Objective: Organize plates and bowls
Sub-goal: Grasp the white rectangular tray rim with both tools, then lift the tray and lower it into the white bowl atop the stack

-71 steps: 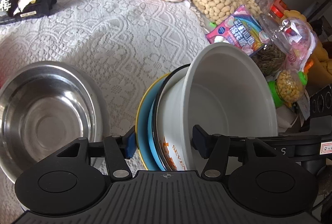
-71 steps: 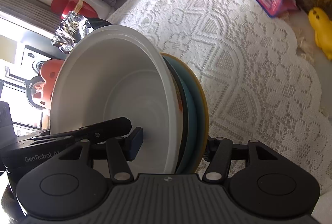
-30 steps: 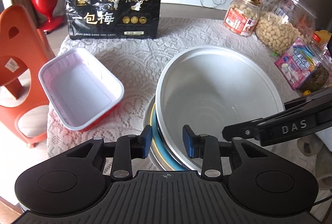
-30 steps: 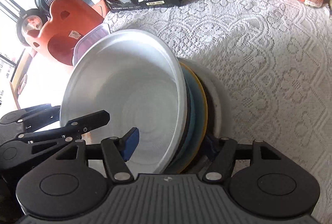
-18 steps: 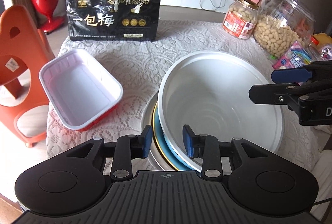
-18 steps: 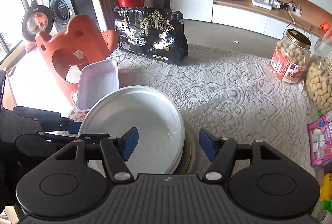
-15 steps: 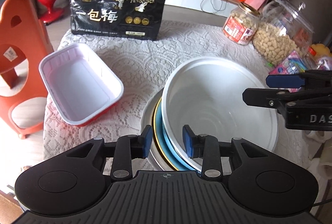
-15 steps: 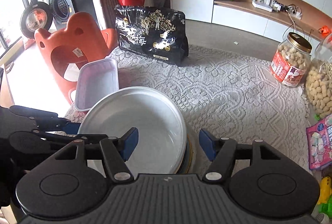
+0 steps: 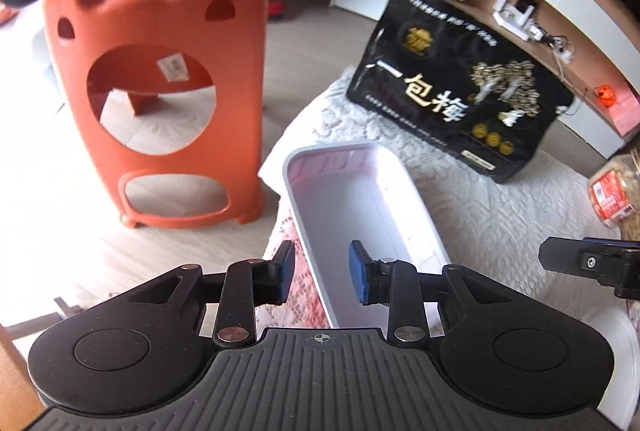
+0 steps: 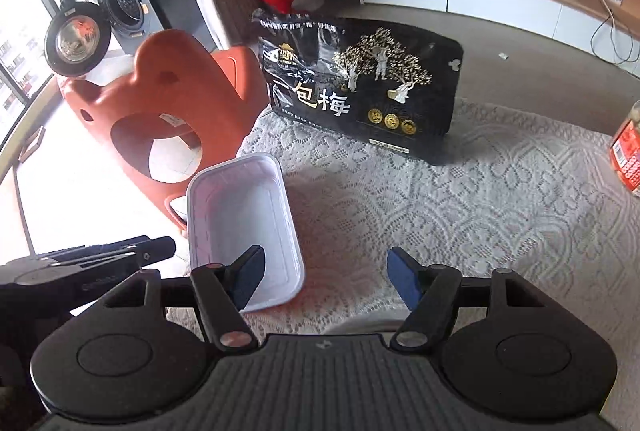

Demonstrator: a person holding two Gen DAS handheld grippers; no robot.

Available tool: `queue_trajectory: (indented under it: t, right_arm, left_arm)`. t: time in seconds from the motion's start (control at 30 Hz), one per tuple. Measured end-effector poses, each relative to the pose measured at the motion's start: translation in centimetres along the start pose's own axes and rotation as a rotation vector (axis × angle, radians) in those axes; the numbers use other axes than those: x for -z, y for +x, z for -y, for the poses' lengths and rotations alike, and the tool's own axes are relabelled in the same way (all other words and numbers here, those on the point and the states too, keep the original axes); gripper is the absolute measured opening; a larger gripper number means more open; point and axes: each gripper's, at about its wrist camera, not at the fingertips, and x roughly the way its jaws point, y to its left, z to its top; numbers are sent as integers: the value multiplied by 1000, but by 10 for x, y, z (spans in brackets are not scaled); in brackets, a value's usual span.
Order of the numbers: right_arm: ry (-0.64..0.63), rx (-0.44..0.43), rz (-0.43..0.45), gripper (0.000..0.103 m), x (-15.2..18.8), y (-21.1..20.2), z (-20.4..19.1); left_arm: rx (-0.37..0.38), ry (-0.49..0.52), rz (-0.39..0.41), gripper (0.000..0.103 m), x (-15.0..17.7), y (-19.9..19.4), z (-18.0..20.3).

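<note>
A rectangular tray (image 9: 360, 207) with rounded corners, smooth white inside and red on its outer wall, lies at the desk's (image 10: 460, 215) left edge, part of it jutting past the lace. Of the stacked plates and bowls only a curved white rim (image 9: 622, 363) shows at the lower right of the left wrist view, and a grey sliver behind the right claw's body; which dish either belongs to cannot be told.

The left claw (image 9: 322, 273) has its blue pads either side of the tray's near long wall; its jaws are closing, not pressing the wall. The right claw (image 10: 324, 279) hangs above the lace beside the tray, jaws opening, nothing between them.

The desk wears a white lace cloth (image 10: 480, 199) of raised flower and lattice patterns. A glossy black snack bag (image 10: 360, 83) with gold trees stands at the far edge. A red-labelled jar (image 10: 630, 155) is cut off at the right. On the floor beyond the left edge stands a moulded orange plastic stool (image 9: 156, 87) with bear ears and round cut-outs.
</note>
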Motion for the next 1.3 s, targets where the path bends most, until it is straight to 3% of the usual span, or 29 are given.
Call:
queue_trajectory:
  t: [0.07, 0.13, 0.27, 0.4, 0.47, 0.6, 0.7, 0.83, 1.13, 1.3]
  right_arm:
    - [5, 17, -26, 69, -12, 25, -14]
    - [30, 60, -63, 66, -22, 52, -23]
    - [151, 113, -171, 41, -36, 107, -23]
    - [147, 109, -205, 28, -41, 136, -28]
    - [145, 89, -229, 22, -41, 143, -30]
    - [141, 64, -242, 20, -41, 144, -33]
    - [166, 34, -224, 20, -40, 134, -28]
    - [203, -18, -173, 20, -38, 103, -17]
    - [118, -59, 11, 23, -10, -20, -5]
    - [64, -64, 116, 25, 24, -88, 8]
  left_arm:
    - [15, -45, -39, 32, -4, 21, -7]
    - [7, -29, -84, 32, -6, 39, -4]
    - [9, -27, -167, 33, -6, 68, -5]
    - [-17, -7, -120, 32, -11, 67, -6]
    - [-22, -1, -106, 24, -14, 68, -7]
    - [-47, 32, -110, 21, -13, 69, -1]
    - [-59, 62, -63, 21, -13, 61, 5]
    - [-22, 78, 29, 21, -12, 41, 10]
    - [82, 246, 351, 21, 14, -60, 61]
    - [139, 316, 432, 24, 39, -106, 91]
